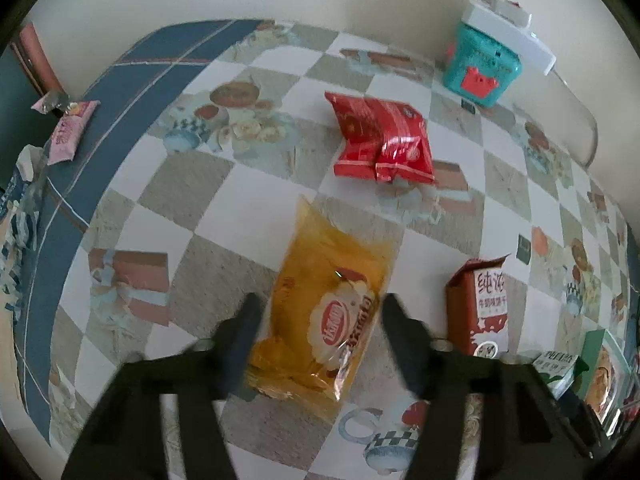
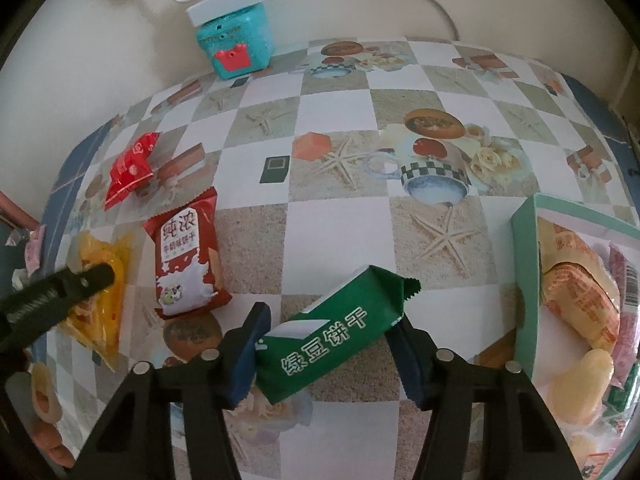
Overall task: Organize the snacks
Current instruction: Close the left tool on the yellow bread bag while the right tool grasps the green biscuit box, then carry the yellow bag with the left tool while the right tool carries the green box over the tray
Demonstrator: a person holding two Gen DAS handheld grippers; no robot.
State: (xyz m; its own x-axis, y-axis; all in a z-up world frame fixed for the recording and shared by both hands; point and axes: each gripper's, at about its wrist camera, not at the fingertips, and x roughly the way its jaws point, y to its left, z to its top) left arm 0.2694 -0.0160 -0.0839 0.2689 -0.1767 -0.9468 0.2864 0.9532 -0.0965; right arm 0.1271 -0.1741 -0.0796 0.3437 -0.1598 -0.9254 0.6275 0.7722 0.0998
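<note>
My left gripper (image 1: 320,312) is open, its fingers on either side of a yellow snack packet (image 1: 324,312) lying on the table; the packet also shows in the right wrist view (image 2: 100,280). My right gripper (image 2: 332,332) is shut on a green biscuit packet (image 2: 336,332), held above the table, left of the mint-green box (image 2: 524,280) that holds several snacks. A dark-red biscuit packet (image 2: 184,256) lies between the two; it also shows in the left wrist view (image 1: 480,308). A bright red packet (image 1: 380,140) lies further back.
A teal toy box (image 2: 236,44) under a white power strip (image 2: 236,0) stands against the wall at the back. A pink packet (image 1: 68,132) lies at the table's far left edge. The checked tablecloth (image 2: 340,160) covers the table.
</note>
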